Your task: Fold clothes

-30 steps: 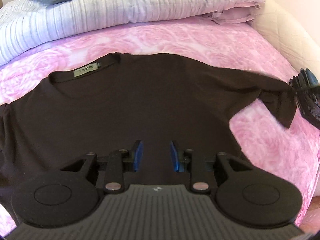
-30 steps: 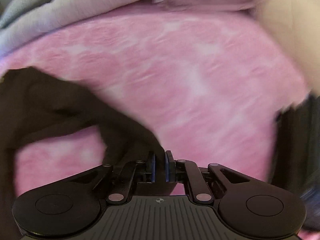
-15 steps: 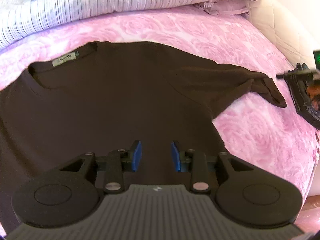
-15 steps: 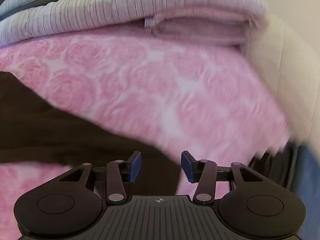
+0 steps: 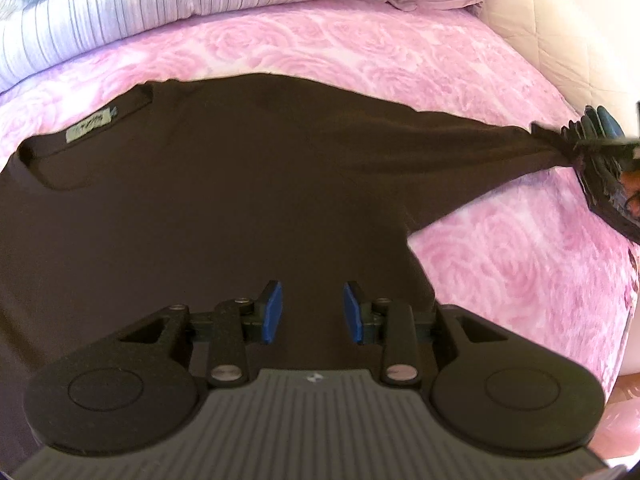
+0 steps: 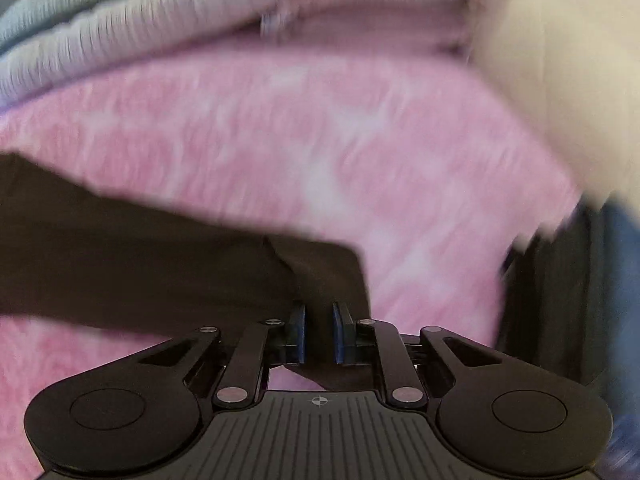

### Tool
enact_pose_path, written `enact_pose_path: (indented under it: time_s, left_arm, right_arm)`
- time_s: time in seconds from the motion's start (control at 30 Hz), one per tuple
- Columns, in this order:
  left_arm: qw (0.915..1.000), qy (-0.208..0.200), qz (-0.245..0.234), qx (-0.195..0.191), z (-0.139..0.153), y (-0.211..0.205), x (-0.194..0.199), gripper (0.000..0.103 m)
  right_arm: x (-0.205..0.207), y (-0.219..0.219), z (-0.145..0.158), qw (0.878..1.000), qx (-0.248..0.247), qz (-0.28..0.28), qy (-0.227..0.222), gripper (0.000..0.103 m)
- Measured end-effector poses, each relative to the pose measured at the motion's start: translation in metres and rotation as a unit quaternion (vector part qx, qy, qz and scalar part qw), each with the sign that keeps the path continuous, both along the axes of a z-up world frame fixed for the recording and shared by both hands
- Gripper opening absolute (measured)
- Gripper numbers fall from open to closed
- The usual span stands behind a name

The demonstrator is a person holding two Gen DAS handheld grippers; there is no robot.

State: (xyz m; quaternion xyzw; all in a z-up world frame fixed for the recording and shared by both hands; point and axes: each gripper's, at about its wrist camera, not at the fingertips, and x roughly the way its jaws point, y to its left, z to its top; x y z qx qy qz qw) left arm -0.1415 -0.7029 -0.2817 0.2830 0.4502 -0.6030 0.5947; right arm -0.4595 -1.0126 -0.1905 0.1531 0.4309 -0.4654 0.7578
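Right wrist footage is smearing badly, so the rose print on the pink bedspread [image 6: 360, 140] is dissolving into streaks and the dark shape sitting at the far right edge of that view cannot be identified. Just ahead of the right tongs [image 6: 319, 332], the end of the sleeve [image 6: 320, 272] of the brown T-shirt [image 6: 120, 256] is running in between the blue pads [image 6: 299, 332], which are standing narrow with cloth between them (whether they are truly pinching it is hard to judge through the blur, though the sleeve is looking pulled taut in the other view). Left wrist footage is staying sharp: the left tongs [image 5: 313, 312] are hovering wide apart over the lower body of the T-shirt [image 5: 240, 200], holding nothing. The shirt is lying flat on the bed, spreading ahead of and to both sides of these tongs, its neck label [image 5: 90, 128] showing ahead to the left; its left edge and hem are being cut off by the frame and the device body. Far to the right, the sleeve [image 5: 500, 152] is stretching out to the right tongs [image 5: 600, 140], seen only partly at the frame edge. Beyond the shirt, a striped grey duvet [image 5: 160, 12] is lying folded across the bed, with a cream quilted surface [image 5: 560, 32] ahead to the right.
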Motion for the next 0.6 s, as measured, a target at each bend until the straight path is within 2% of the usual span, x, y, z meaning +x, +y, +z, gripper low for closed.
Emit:
enact_pose_path:
  time_s: [0.07,0.17,0.23,0.37,0.43,0.53,0.6]
  left_arm:
    - [1.0000,0.001,-0.003,-0.004,0.001,-0.005,-0.002,0.029]
    - [0.9999,0.004,-0.010,-0.009,0.002,-0.011,-0.008,0.029]
    - [0.9998,0.007,-0.014,-0.010,0.001,-0.012,-0.013,0.029]
    - [0.9997,0.009,-0.020,-0.007,0.000,-0.010,-0.020,0.030]
    - [0.9999,0.006,-0.015,-0.003,-0.002,-0.007,-0.020,0.030]
    - [1.0000,0.000,0.004,0.007,-0.003,0.002,-0.015,0.030]
    - [0.9997,-0.009,0.020,0.009,0.001,0.011,-0.006,0.031]
  right_arm:
    - [-0.012,-0.010,0.022,0.998,-0.049,-0.026,-0.018,0.006]
    - [-0.035,-0.027,0.031,0.993,-0.076,-0.088,-0.037,0.004]
    - [-0.047,-0.033,0.023,0.989,-0.087,-0.115,-0.025,0.003]
    - [-0.060,-0.041,0.007,0.980,-0.110,-0.157,0.046,0.004]
    - [-0.061,-0.033,0.010,0.980,-0.116,-0.157,0.038,0.005]
    - [-0.050,-0.010,0.012,0.986,-0.101,-0.128,0.013,0.008]
    - [-0.039,0.008,0.010,0.991,-0.085,-0.103,0.000,0.015]
